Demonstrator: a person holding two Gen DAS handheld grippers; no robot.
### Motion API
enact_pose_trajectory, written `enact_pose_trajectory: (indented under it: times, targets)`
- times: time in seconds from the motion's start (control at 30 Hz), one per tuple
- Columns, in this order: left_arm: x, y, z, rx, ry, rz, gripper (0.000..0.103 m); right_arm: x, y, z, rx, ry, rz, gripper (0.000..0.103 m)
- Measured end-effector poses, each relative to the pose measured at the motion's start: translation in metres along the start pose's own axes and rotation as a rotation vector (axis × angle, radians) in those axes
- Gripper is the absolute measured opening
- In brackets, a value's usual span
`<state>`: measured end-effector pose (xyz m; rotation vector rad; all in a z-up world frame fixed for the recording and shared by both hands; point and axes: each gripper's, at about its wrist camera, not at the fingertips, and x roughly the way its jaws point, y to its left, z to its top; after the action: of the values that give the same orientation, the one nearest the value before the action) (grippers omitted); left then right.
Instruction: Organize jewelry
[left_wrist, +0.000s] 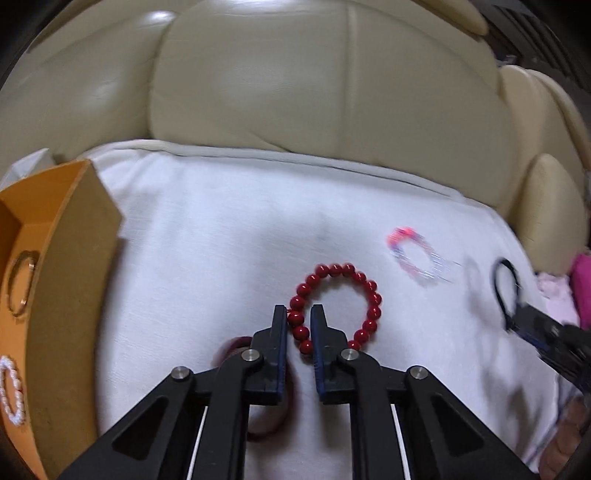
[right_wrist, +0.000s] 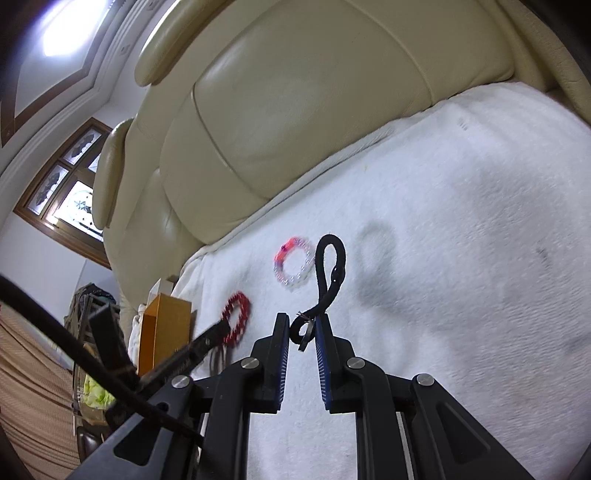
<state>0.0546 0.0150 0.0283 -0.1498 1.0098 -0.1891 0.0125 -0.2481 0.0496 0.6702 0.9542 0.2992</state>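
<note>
A red bead bracelet (left_wrist: 364, 291) lies on the white cloth (left_wrist: 221, 229); my left gripper (left_wrist: 299, 314) is shut on its near-left beads. A dark red bangle (left_wrist: 266, 424) lies under the left fingers. My right gripper (right_wrist: 303, 325) is shut on a black cord bracelet (right_wrist: 332, 266), which loops up above the cloth; it also shows in the left wrist view (left_wrist: 504, 291). A pink and clear bead bracelet (left_wrist: 417, 258) lies loose between them and shows in the right wrist view (right_wrist: 291, 264). The red bracelet (right_wrist: 236, 317) shows there too.
An orange box (left_wrist: 77, 266) stands at the left, holding a gold bangle (left_wrist: 22, 284) and a white pearl bracelet (left_wrist: 11, 395); it shows in the right wrist view (right_wrist: 162, 332). A cream leather sofa back (left_wrist: 332, 85) rises behind the cloth. Pink fabric (left_wrist: 581, 288) lies at the right.
</note>
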Motion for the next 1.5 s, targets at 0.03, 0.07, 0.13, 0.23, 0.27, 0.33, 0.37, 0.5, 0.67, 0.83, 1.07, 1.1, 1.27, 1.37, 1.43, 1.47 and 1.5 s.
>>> enact_pose_trajectory:
  times: [0.03, 0.07, 0.13, 0.23, 0.27, 0.33, 0.37, 0.5, 0.67, 0.83, 1.07, 1.1, 1.27, 1.37, 1.43, 1.47, 1.5]
  targets:
    - [-0.003, -0.003, -0.001, 0.005, 0.0, -0.011, 0.013, -0.001, -0.001, 0.001, 0.004, -0.005, 0.005, 0.016]
    - [-0.008, -0.005, -0.001, 0.016, -0.005, -0.015, 0.013, -0.002, -0.001, 0.002, 0.005, -0.008, 0.007, 0.016]
    - [-0.015, -0.005, -0.002, 0.022, -0.006, -0.013, 0.022, -0.003, 0.001, 0.002, -0.002, -0.012, 0.008, 0.016]
    - [-0.029, 0.004, -0.002, -0.002, -0.021, 0.003, 0.049, -0.002, 0.004, 0.0, -0.018, -0.009, 0.014, 0.016]
    - [-0.035, 0.007, -0.003, -0.002, -0.031, 0.019, 0.049, -0.001, 0.005, 0.0, -0.026, -0.008, 0.013, 0.016]
    - [-0.041, 0.013, -0.005, 0.005, -0.031, 0.035, 0.049, -0.001, 0.007, -0.001, -0.039, -0.006, 0.01, 0.016]
    - [-0.045, 0.013, -0.009, 0.015, -0.029, 0.042, 0.049, -0.001, 0.007, -0.002, -0.044, -0.006, 0.007, 0.016]
    - [-0.044, 0.003, -0.024, 0.104, 0.004, 0.086, 0.055, -0.002, 0.005, -0.003, -0.053, -0.009, -0.01, 0.016]
    - [-0.037, 0.01, -0.034, 0.12, 0.044, 0.137, 0.058, -0.002, 0.003, -0.005, -0.059, -0.012, -0.018, 0.016]
    - [-0.025, 0.018, -0.034, 0.076, 0.076, 0.13, 0.058, 0.004, 0.006, -0.009, -0.076, 0.005, -0.021, 0.016]
    - [-0.026, 0.013, -0.033, 0.1, 0.038, 0.119, 0.022, 0.006, 0.009, -0.01, -0.094, 0.01, -0.019, 0.016]
    - [-0.025, 0.012, -0.033, 0.101, 0.032, 0.117, 0.018, 0.006, 0.009, -0.01, -0.096, 0.01, -0.02, 0.016]
    - [-0.029, 0.009, -0.032, 0.091, 0.011, 0.096, 0.008, 0.007, 0.011, -0.012, -0.113, 0.011, -0.024, 0.016]
    - [-0.034, 0.005, -0.033, 0.091, -0.01, 0.09, 0.008, 0.007, 0.015, -0.014, -0.133, 0.011, -0.021, 0.016]
    - [-0.04, 0.002, -0.033, 0.085, -0.025, 0.089, 0.008, 0.006, 0.018, -0.016, -0.149, 0.006, -0.018, 0.016]
    - [-0.044, 0.001, -0.032, 0.08, -0.038, 0.087, 0.008, 0.005, 0.019, -0.016, -0.162, 0.003, -0.015, 0.016]
    - [-0.046, 0.001, -0.032, 0.076, -0.048, 0.082, 0.008, 0.004, 0.021, -0.017, -0.176, -0.001, -0.013, 0.016]
